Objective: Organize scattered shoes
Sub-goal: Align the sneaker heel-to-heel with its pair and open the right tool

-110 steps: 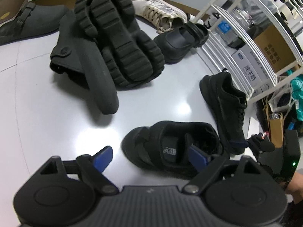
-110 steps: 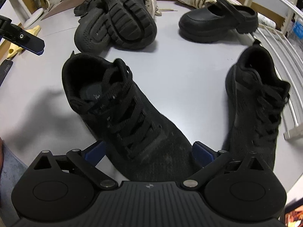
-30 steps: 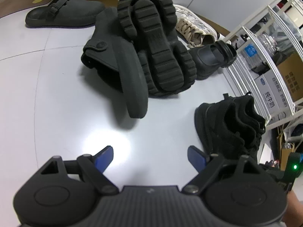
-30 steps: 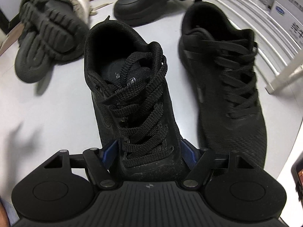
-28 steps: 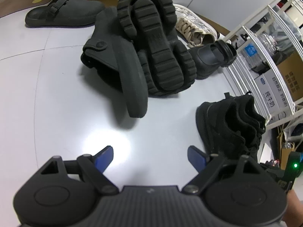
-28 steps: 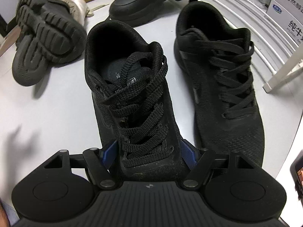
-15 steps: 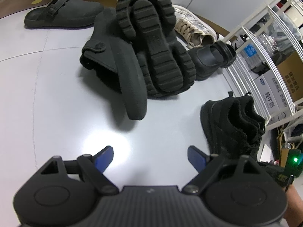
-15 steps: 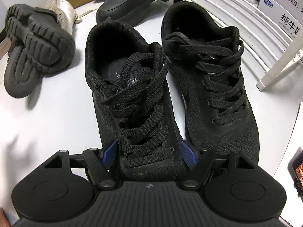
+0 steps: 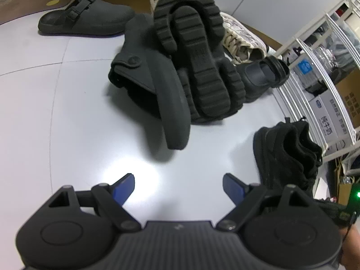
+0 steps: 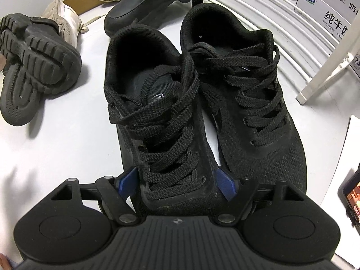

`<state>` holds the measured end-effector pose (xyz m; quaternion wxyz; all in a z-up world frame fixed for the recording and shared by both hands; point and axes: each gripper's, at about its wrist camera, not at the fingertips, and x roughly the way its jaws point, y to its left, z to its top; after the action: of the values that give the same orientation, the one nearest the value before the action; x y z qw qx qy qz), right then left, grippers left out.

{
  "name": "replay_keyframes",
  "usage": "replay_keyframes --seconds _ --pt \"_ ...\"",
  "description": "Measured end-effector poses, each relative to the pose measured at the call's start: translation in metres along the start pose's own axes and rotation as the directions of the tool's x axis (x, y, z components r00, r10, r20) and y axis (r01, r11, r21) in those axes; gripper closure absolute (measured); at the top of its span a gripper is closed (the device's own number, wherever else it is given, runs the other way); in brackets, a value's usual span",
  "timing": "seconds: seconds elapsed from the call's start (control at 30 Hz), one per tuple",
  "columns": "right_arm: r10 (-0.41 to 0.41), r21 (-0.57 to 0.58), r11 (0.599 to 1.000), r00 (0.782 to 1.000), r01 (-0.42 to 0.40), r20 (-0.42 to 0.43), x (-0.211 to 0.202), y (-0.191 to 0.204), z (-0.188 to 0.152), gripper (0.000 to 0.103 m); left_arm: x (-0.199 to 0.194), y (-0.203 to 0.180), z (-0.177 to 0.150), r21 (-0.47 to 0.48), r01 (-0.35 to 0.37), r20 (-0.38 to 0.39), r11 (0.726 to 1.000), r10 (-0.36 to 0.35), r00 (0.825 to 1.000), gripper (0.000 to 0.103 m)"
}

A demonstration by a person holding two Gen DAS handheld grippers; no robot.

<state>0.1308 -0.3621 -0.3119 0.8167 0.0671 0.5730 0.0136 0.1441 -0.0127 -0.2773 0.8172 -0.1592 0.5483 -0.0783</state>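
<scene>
Right wrist | right hand-held gripper just opening round sneaker | left hand-held gripper released

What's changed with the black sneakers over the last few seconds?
The right gripper carried the black lace-up sneaker across the white table to sit beside its matching black sneaker by the white wire rack; its jaws have just been opening around the toe. The left gripper and overturned dark clogs stayed put.
</scene>
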Motion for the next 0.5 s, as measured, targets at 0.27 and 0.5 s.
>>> replay_keyframes --seconds 0.27,0.5 --pt "-0.02 -0.092 0.995 0.999 0.024 0.048 -0.013 0.009 -0.003 0.023 -0.012 0.018 0.026 -0.04 -0.039 0.079 0.998 0.042 0.996 0.017" --pt "-0.015 -0.08 0.997 0.999 0.017 0.037 -0.004 0.001 0.0 0.028 -0.013 0.029 0.034 -0.06 -0.065 0.102 0.996 0.071 0.992 0.017"
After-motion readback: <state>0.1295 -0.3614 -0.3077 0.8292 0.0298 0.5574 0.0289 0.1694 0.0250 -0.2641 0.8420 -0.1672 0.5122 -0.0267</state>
